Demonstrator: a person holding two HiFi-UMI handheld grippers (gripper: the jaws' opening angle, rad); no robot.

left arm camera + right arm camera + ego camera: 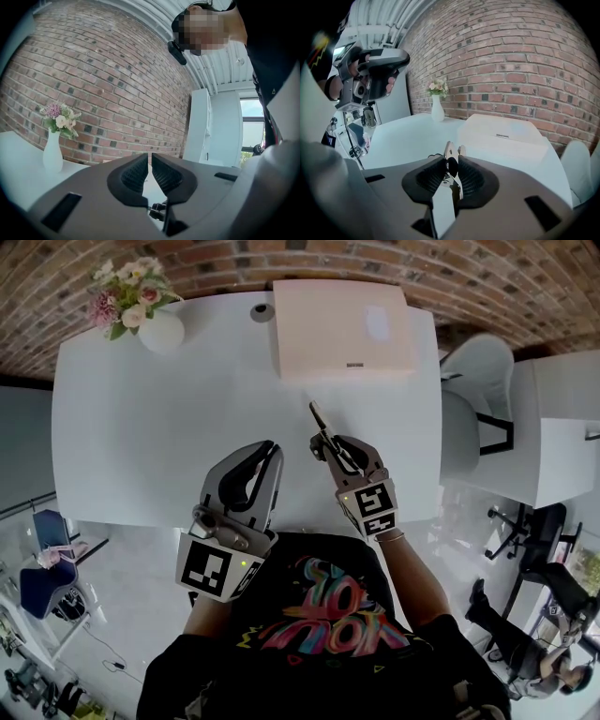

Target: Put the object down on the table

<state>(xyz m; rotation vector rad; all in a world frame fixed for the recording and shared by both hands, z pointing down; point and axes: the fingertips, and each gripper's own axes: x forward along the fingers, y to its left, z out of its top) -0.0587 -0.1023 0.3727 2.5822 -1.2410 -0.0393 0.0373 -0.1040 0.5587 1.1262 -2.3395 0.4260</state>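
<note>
From the head view, the right gripper (335, 448) holds a thin metal object (319, 420) in the air above the white table (169, 427), near a beige box (337, 329); the left gripper (264, 450) is raised beside it. In the left gripper view, the left gripper (150, 157) has its jaws nearly together with nothing between them. In the right gripper view, the right gripper (451, 164) is clamped on the object (449, 152), whose tips stick out past the pads.

Pale box (342, 329) straight ahead of right gripper (326, 444), well apart; flower vase (159, 329) far ahead-left (pink and white blooms); white chair (478, 371) off right; brick wall (281, 259) beyond.
</note>
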